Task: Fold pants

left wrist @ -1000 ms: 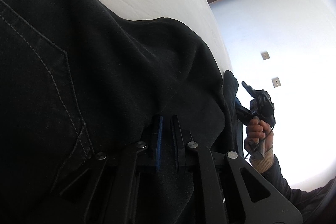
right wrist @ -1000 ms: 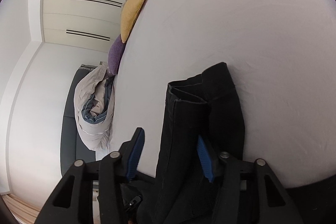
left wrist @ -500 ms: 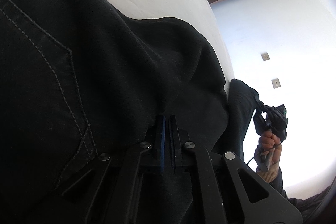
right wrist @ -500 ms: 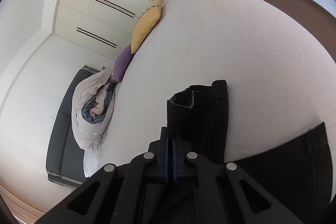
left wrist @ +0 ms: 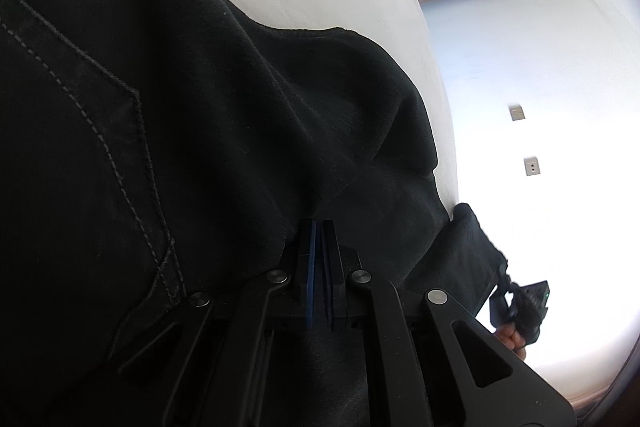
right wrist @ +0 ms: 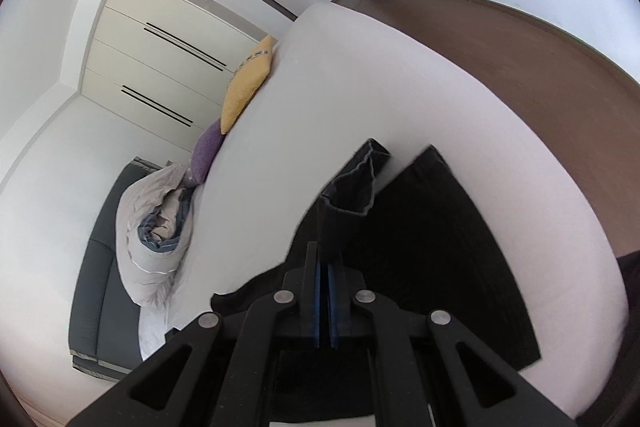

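The right tongs are clamped on the cuff end of the pants, the jaws having just been closing on that cloth, and the hems hang up in front of the pads, lifted clear of the bed. The left tongs are pressed together with dark fabric bunched at their tips, near the stitched pocket, so they seem to pin the waist end. The rest of the pants lies spread on the white bed, with pillows well apart at its far edge. The step in hand looks like the lengthwise fold: carrying the legs over toward the waist. Next, the right tongs should bring the cuffs across level with the waistband and lower them flat, while the left keeps its hold so nothing drags.
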Available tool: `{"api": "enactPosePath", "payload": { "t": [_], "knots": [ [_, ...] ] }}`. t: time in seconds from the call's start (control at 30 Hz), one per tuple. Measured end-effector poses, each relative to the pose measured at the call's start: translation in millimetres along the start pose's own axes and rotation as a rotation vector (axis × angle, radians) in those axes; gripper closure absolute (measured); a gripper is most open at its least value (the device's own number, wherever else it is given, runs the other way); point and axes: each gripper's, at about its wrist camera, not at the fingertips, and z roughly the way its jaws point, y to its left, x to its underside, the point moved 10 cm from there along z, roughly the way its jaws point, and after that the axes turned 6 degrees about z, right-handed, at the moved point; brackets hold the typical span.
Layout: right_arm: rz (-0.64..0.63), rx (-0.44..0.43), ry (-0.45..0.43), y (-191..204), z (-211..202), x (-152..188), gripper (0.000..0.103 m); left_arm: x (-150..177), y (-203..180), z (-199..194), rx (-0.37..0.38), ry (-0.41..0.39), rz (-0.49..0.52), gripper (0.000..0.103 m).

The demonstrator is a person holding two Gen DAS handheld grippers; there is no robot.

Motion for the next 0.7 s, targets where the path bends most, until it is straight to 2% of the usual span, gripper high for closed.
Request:
{"api": "enactPosePath", "payload": {
  "t": [0.17,0.27,0.53,0.7],
  "knots": [
    [0.066,0.094,0.013,-51.5,-18.5,30.0,0.099,-2.9,-4.4,1.3,-0.014,0.006,-0.008,0.097],
    [0.088,0.126,0.026,-69.4,-22.5,44.4,0.099,-5.8,-7.5,4.1,-0.028,0.006,-0.014,0.097],
    [0.134,0.126,0.029,-88.3,-15.6,51.3,0.1,-4.2,-8.6,-5.2,-0.039,-0.015,-0.055,0.097],
    [0.163,0.105,0.022,-89.2,-17.6,50.2,0.1,-2.2,-20.0,-8.6,-0.111,-0.043,-0.009,0.097]
  ]
}}
